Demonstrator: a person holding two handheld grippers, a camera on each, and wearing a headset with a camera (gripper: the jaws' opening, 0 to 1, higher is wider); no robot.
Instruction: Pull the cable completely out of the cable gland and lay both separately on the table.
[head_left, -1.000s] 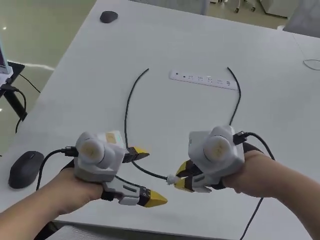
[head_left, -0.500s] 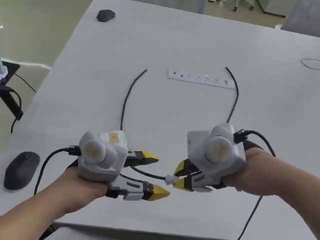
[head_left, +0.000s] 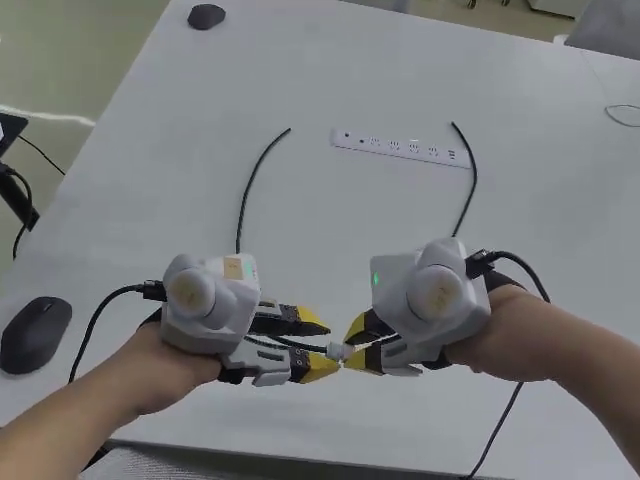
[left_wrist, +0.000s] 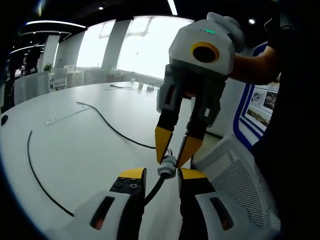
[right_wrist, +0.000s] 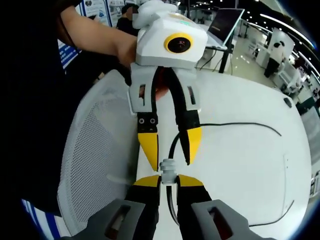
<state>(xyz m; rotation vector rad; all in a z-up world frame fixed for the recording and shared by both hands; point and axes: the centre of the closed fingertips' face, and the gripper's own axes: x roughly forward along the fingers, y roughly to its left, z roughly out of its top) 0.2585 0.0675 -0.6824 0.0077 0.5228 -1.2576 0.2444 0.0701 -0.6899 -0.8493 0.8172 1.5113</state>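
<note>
A small white cable gland (head_left: 337, 351) hangs just above the white table's near edge, and my right gripper (head_left: 352, 348) is shut on it. A thin black cable (head_left: 245, 195) runs from the gland through my left gripper (head_left: 315, 346), then curves away across the table. The left jaws are open and straddle the cable right beside the gland without clamping it. In the left gripper view the cable (left_wrist: 154, 188) passes between my own jaw tips, with the gland (left_wrist: 167, 167) pinched by the right gripper (left_wrist: 171, 160) just beyond. In the right gripper view the gland (right_wrist: 167, 169) sits between my jaw tips.
A white power strip (head_left: 400, 150) lies at mid-table. More black cable (head_left: 470, 190) runs behind the right gripper. One dark mouse (head_left: 35, 330) sits at the left edge, another (head_left: 205, 15) at the far end. A mesh chair (right_wrist: 95, 150) stands below the table's near edge.
My left gripper has moved right, up to the gland, and its jaws have narrowed around the cable. The right gripper has kept its hold on the gland.
</note>
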